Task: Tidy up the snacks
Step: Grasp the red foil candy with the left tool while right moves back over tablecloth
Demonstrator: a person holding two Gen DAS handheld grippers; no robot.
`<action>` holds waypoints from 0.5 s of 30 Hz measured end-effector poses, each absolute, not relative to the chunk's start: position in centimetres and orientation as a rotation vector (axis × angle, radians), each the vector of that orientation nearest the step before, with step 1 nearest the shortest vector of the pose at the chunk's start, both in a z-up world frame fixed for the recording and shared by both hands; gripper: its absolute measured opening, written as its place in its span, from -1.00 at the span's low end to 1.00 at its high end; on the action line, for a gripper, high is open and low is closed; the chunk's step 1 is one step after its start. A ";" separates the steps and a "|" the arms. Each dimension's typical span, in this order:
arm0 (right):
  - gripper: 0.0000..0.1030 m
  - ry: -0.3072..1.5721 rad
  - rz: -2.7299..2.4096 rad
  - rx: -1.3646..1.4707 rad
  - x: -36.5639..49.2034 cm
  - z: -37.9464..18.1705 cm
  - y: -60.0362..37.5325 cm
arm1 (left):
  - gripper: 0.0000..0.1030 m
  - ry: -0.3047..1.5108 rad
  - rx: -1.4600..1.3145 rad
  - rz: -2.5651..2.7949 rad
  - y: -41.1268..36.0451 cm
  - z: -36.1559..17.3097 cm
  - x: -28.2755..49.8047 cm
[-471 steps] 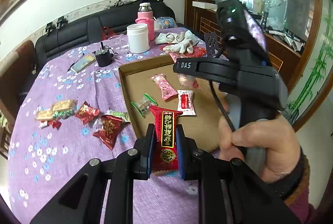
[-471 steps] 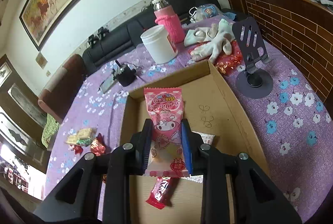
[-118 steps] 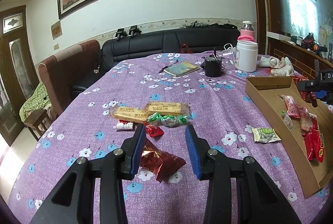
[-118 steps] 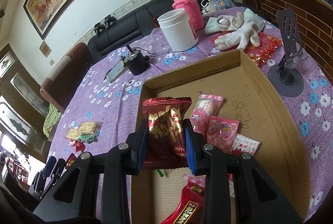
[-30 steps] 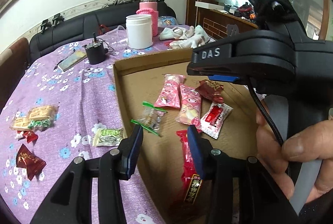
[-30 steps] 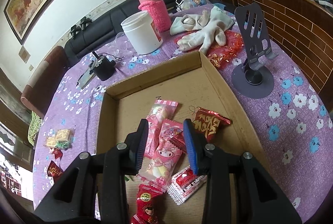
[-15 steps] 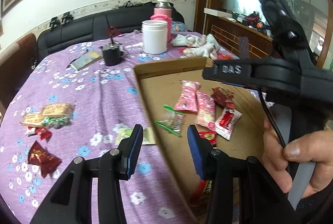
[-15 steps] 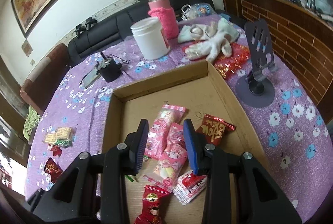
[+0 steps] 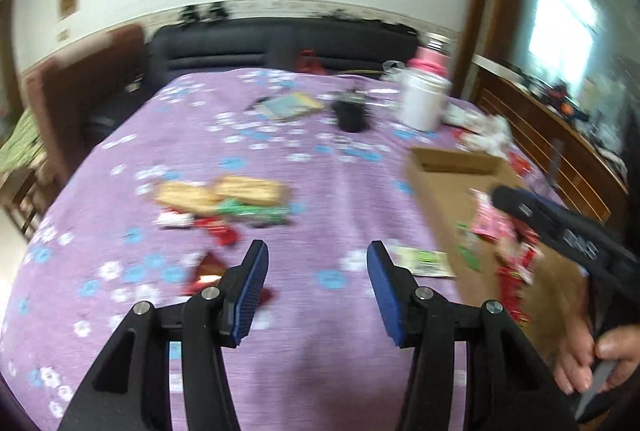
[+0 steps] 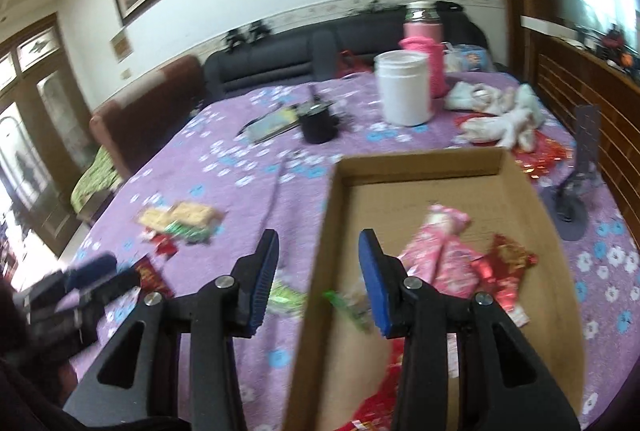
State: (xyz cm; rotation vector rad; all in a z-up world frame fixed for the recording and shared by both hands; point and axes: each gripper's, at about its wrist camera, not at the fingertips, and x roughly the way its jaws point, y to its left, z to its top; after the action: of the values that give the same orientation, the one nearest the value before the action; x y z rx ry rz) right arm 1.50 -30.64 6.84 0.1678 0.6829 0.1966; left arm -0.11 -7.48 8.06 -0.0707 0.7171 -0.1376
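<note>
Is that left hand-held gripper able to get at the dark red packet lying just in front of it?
Probably yes. The left hand-held gripper is empty, its jaws opening, and the dark red packet lies alone on the tablecloth by its left finger.

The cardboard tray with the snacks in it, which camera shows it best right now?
The right wrist view. The cardboard tray lies almost whole ahead of that camera, walls and snacks visible. In the left wrist view the same tray sits blurred at the right edge, partly hidden behind the right gripper.
</note>
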 end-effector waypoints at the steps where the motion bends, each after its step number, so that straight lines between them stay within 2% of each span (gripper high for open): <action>1: -0.16 0.686 0.208 0.165 1.4 6.7 -30.3 | 0.03 0.724 -0.090 -0.103 -6.2 7.8 0.1; 7: -0.16 0.703 0.234 0.129 1.1 6.1 -29.0 | 0.07 0.820 -0.258 0.013 0.0 5.1 2.3; 11: -0.16 0.719 0.255 0.153 1.3 5.8 -29.2 | 0.08 0.872 -0.351 -0.043 0.9 3.5 3.6; 15: -0.16 0.742 0.289 0.196 1.5 5.5 -29.4 | 0.30 0.896 -0.314 -0.077 -0.4 2.6 4.6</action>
State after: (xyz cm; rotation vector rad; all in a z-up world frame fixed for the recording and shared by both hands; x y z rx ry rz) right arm 1.54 -29.45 5.52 0.1965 0.7421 0.2887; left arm 4.59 -0.43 2.62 -0.3144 0.8962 -0.0774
